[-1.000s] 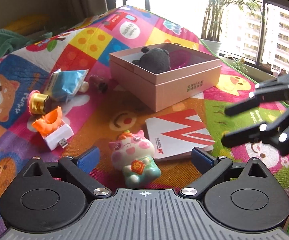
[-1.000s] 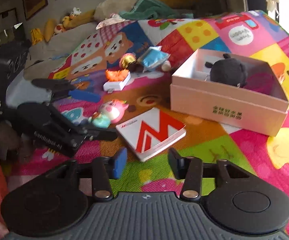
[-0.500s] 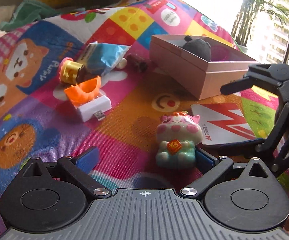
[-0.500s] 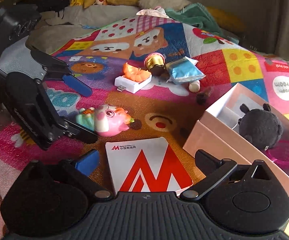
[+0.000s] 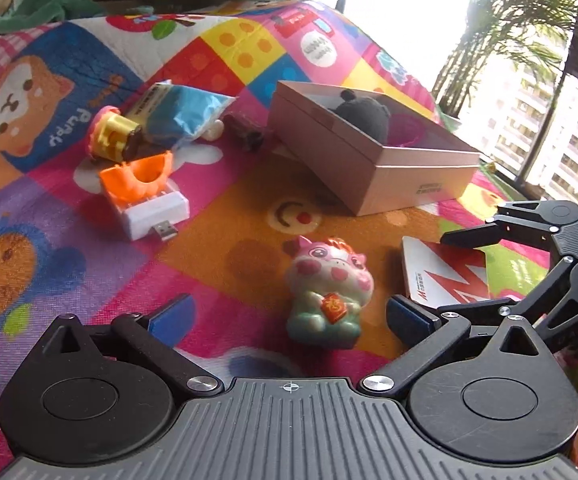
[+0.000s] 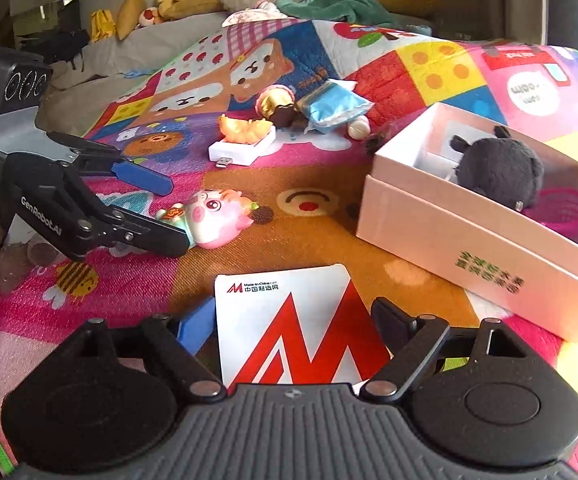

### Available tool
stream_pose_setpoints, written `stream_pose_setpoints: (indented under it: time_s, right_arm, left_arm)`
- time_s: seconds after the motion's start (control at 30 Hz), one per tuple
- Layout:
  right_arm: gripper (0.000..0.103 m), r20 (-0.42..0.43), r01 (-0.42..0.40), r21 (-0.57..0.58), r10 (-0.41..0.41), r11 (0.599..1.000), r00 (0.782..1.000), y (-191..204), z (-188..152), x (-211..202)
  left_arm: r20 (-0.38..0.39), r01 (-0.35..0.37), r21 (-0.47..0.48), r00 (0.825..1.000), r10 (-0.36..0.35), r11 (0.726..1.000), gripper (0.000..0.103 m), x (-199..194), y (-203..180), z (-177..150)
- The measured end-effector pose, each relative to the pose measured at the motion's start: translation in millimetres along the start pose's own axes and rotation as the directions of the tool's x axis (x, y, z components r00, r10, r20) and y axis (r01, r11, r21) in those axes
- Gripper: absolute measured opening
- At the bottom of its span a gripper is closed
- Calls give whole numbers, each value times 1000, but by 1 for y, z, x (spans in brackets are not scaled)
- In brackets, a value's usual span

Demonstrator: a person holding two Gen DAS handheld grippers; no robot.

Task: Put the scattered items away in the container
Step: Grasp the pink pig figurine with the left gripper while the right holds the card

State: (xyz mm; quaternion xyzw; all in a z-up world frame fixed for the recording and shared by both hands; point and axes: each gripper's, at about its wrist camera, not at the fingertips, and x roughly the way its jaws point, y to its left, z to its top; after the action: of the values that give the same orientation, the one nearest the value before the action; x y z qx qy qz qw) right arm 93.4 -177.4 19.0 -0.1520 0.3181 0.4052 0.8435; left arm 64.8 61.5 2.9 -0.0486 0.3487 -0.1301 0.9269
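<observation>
The right gripper [image 6: 293,320] has its jaws apart astride the white-and-red booklet [image 6: 301,328], flat on the play mat [image 6: 321,236], seemingly for an edge pinch. The left gripper [image 5: 289,312] straddles the pink pig figurine [image 5: 327,292], jaws apart. Beyond, the pink box [image 6: 469,236] already holds a black plush [image 6: 497,172].

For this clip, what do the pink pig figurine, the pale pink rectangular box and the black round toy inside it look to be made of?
Pink pig figurine: looks like glossy hard plastic or vinyl; highlights shine on its smooth face. Pale pink rectangular box: matte cardboard, with thin straight walls and printed green text. Black round toy: plush fabric, judging by its fuzzy, light-absorbing surface.
</observation>
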Motion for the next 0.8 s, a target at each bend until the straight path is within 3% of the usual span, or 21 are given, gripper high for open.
stream_pose_setpoints:
  time_s: [0.13,0.27,0.33,0.5,0.57,0.63,0.8]
  right_arm:
    - [87,-27,108,3,-108,994,994,0,-19,-19]
    - [90,-39,74,70,-72,995,997,-7,-23,-36]
    - [98,-5,73,46,-73,996,997,-6,-23,-40]
    - [99,-24,28,1,-28,1000,999,-7,-16,-18]
    - [96,-42,7,11,-7,1000,999,-8,-16,-12]
    - [81,-36,-7,8,7,1000,999,-7,-16,-15]
    - [81,-5,34,33,-34,999,999,-2,-22,-32]
  left_arm:
    - [-12,-38,101,999,39,994,103,7,-23,4]
    - [-15,-49,117,999,51,992,103,11,-33,7]
    - [-18,-52,124,998,55,991,103,10,-37,8]
    - [-32,-74,137,996,80,988,103,8,-39,6]
    - [-35,-78,138,996,84,987,103,6,-38,6]
    - [-36,-73,142,996,79,987,103,3,-37,6]
    - [-29,-58,170,998,63,984,103,6,-42,6]
